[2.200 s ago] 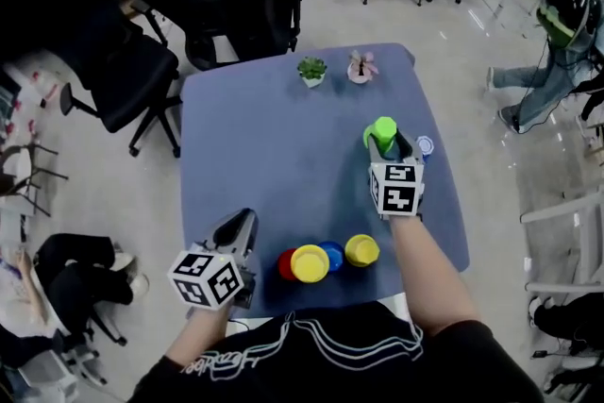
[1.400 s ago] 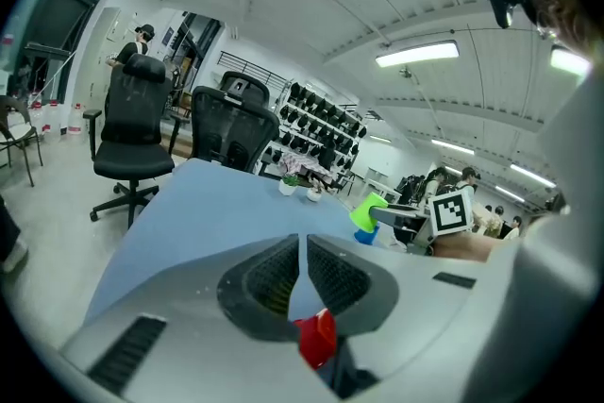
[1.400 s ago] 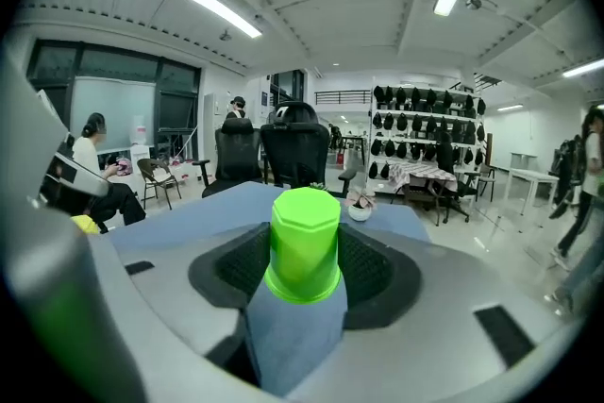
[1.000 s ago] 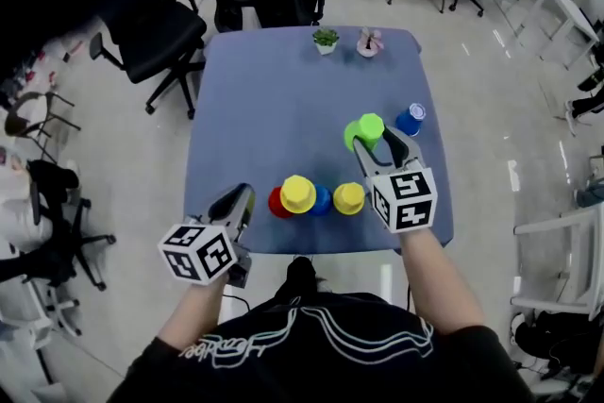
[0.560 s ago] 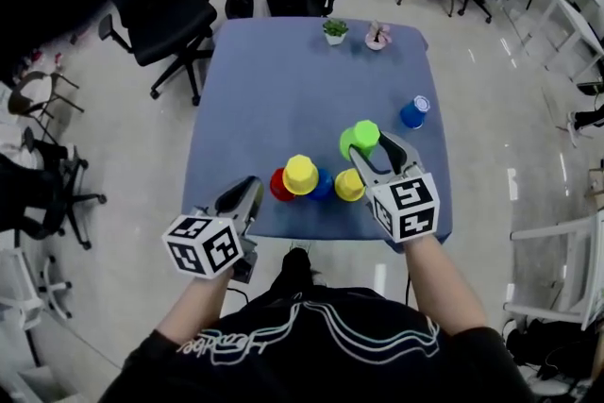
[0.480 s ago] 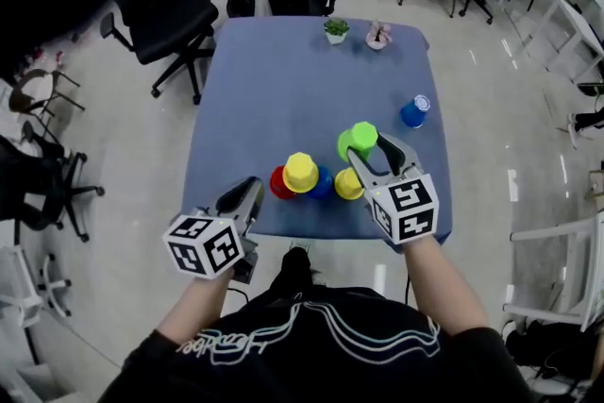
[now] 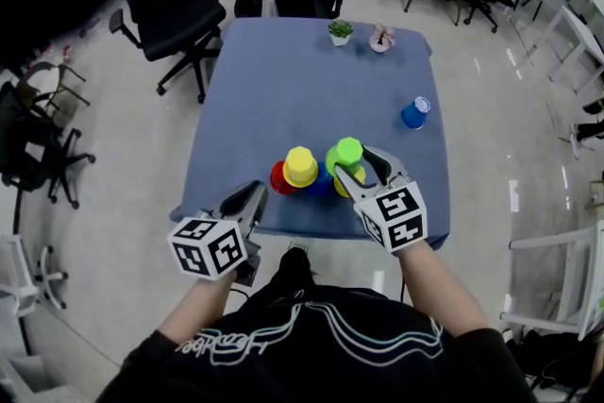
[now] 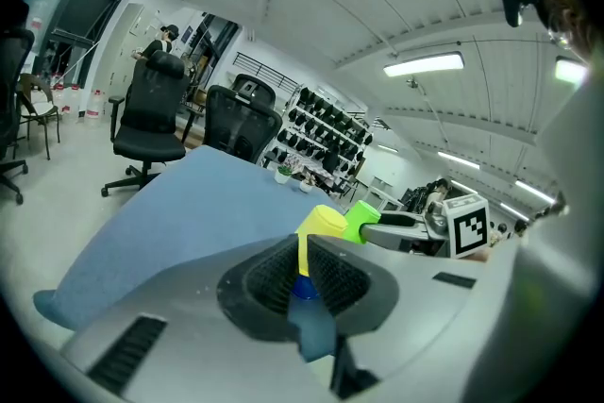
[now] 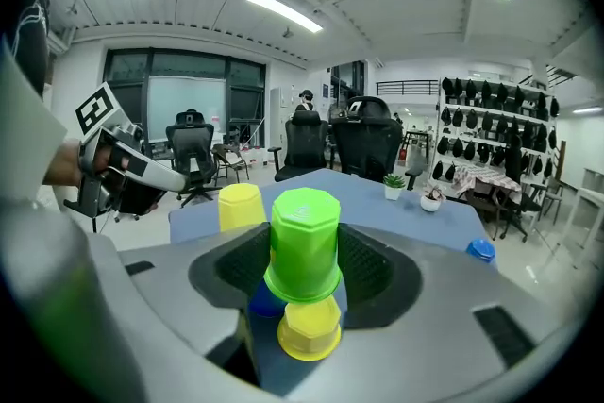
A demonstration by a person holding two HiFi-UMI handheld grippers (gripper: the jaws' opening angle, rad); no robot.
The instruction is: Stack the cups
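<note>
In the head view, the right gripper (image 7: 354,163) is clamped on an upside-down bright green plastic cup (image 7: 346,152). The cup is carried with its axis upright, almost directly over a small upside-down yellow plastic cup (image 7: 357,177) near the front edge of the blue-covered table (image 7: 283,80). The left gripper (image 7: 249,200) hangs farther off, by that edge. In the left gripper view, its jaws are only narrowly parted and nothing is held between them. In the right gripper view, the green cup's rim is seen just above the yellow cup's base and is judged not yet seated. Compared with a second ago, the green cup has been brought nearer the person, from beyond the yellow cup to over it.
</note>
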